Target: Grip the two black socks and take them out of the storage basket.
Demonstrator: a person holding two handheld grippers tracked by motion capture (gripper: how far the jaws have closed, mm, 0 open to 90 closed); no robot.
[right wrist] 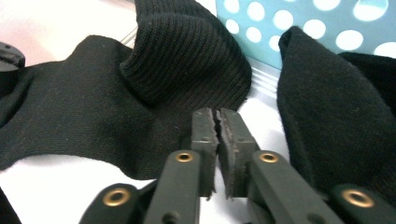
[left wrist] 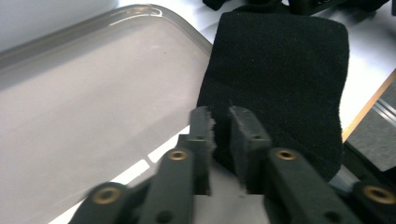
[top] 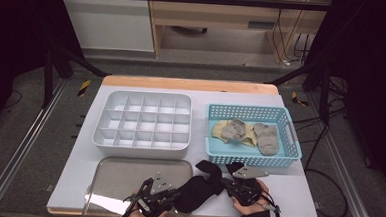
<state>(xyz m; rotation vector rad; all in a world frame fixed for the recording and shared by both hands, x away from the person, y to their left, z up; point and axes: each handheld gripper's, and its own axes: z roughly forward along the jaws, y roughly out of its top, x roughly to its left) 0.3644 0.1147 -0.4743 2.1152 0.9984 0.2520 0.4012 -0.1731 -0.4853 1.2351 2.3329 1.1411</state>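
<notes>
Near the front edge of the table, a black sock lay flat between both hands. The left tool had its jaws nearly together at one end of the sock, apparently nipping the fabric; the right tool was likewise closed at the sock's edge, though whether cloth sat between its pads I could not tell. Work seemed barely begun: the white divided organizer held nothing in its compartments, the metal tray was bare, and the blue basket contained grey and yellow socks waiting.
</notes>
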